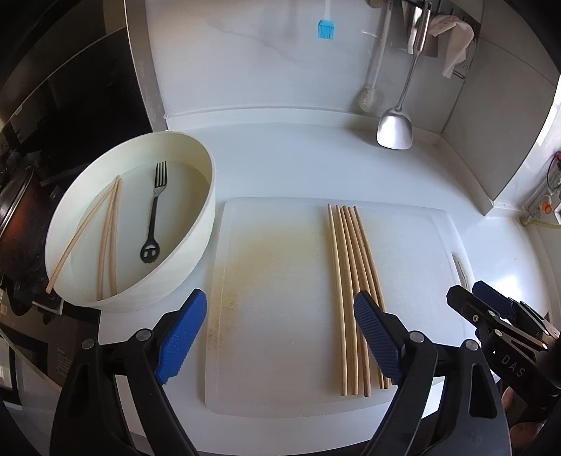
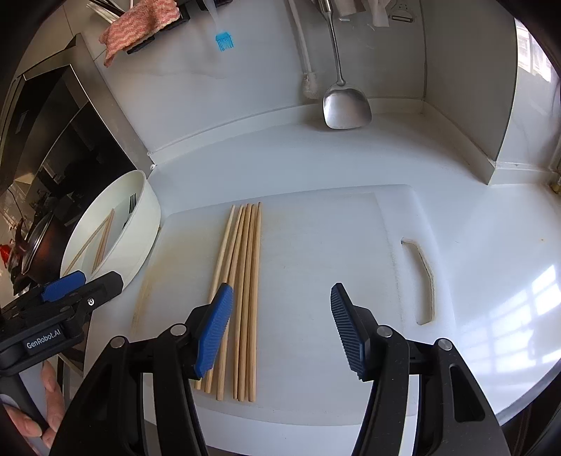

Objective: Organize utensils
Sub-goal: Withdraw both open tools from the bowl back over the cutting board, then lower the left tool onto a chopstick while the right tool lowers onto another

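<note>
Several wooden chopsticks (image 1: 350,280) lie side by side on a white cutting board (image 1: 273,280). Left of the board stands a round white bowl (image 1: 182,259) holding a black fork (image 1: 154,214) and three more chopsticks (image 1: 105,238). My left gripper (image 1: 280,333) hovers open over the board's near half, its right finger in front of the chopsticks' near ends. In the right wrist view my right gripper (image 2: 282,329) is open over the board (image 2: 315,252), its left finger above the chopsticks (image 2: 249,266). Nothing sits between either pair of pads. The bowl (image 2: 140,224) shows at the left.
A steel spatula (image 1: 394,129), a white dish brush (image 1: 368,100) and a blue silicone brush (image 1: 325,29) hang on the back wall. A dark stove (image 2: 52,158) borders the counter on the left, with a pink cloth (image 2: 140,24) above. White counter (image 2: 491,245) extends to the right.
</note>
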The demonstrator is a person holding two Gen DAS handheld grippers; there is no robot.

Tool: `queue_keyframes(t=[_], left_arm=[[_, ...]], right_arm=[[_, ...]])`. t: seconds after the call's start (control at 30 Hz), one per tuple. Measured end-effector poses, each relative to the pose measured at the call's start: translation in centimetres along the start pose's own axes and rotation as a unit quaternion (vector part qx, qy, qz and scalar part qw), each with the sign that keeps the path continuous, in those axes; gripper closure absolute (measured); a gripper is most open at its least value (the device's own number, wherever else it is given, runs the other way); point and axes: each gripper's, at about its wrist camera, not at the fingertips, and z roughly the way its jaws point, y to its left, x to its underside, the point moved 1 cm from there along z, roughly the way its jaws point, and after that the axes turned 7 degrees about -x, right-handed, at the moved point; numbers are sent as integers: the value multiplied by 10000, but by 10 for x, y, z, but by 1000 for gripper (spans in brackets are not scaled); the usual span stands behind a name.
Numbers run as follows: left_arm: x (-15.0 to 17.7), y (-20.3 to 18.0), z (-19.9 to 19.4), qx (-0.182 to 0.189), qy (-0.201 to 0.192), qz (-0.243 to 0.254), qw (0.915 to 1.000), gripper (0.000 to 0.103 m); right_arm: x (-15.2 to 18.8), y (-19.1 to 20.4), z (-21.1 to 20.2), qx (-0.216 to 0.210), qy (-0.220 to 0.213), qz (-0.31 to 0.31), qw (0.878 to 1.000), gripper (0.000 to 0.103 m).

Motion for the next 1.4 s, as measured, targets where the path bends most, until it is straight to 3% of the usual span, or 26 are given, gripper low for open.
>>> queue_keyframes(t=[0.13,0.27,0.6,0.9,1.4], left_arm=[[3,4,12,117,40,-28,9999,18],[10,3,20,2,-55,-98,9999,14],[26,-9,49,-119,-313,-346,9988,13],[37,-7,67,-259,-461,-460,9975,13],[42,-1,66,-190,-443,-596,9971,13]], right_arm=[[3,2,7,63,-53,157,9998,45],[6,1,16,64,-135,96,9998,44],[17,-19,53,-99,-257,12,9996,43],[19,-15,72,14,-331,-285,9990,43],[24,-4,80,245,-261,-562,9978,43]])
